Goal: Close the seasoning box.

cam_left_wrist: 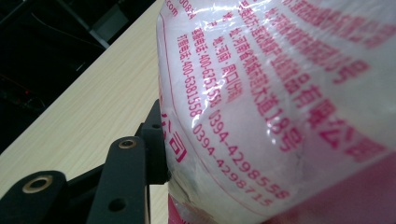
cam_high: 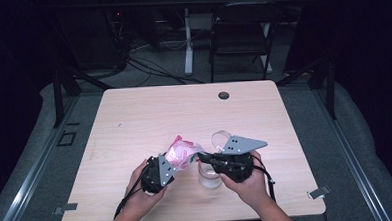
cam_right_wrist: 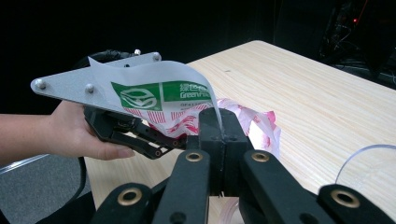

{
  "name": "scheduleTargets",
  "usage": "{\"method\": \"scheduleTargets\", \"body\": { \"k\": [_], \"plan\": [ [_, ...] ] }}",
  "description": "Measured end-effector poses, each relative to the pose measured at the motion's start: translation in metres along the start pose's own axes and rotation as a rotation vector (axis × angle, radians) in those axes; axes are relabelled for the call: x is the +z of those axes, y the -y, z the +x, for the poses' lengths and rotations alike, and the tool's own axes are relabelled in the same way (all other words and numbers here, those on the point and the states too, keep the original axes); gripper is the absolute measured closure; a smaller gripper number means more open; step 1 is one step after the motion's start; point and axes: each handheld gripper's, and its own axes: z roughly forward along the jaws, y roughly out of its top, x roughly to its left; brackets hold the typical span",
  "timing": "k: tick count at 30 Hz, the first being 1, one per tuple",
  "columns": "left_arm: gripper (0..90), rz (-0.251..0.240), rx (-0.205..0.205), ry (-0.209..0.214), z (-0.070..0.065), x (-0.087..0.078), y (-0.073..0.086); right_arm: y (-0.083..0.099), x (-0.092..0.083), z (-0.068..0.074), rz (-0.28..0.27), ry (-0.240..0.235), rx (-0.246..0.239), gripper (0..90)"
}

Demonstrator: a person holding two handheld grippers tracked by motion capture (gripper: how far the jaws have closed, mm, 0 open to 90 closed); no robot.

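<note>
Left tongs (cam_high: pixel 172 164) clamping pink-printed bag (cam_high: pixel 181 151), right tongs (cam_high: pixel 202 157) pinched on its edge, seemingly above the clear cup (cam_high: pixel 209 177)

The table (cam_high: pixel 134 113) is seen from a fixed high view above the person's side, faced forward and down, with floor and a chair (cam_high: pixel 240 33) taken in beyond. The left gripper view is pressed very close against the printed bag (cam_left_wrist: pixel 280 93), with table edge at its left. The same bag (cam_right_wrist: pixel 177 107) and tabletop are shared by the right gripper view, looked at along its jaws from near the surface.
</note>
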Motion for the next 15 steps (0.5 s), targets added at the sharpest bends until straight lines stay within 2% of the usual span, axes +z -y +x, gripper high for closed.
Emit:
{"method": "scheduleTargets", "body": {
  "k": [6, 9, 15],
  "plan": [
    [54.4, 0.013, 0.020, -0.020, -0.0005, -0.0013, 0.0007, 0.0017, 0.0008, -0.0004, 0.006, 0.001, 0.004, 90.0],
    [54.5, 0.024, 0.055, -0.035, -0.0009, -0.0010, 0.0007, 0.0032, 0.0015, -0.0019, 0.017, 0.005, 0.007, 90.0],
    [54.9, 0.038, 0.078, -0.052, -0.0030, -0.0001, 0.0025, 0.0079, 0.0032, -0.0052, 0.041, 0.006, 0.024, 90.0]
  ]
}}
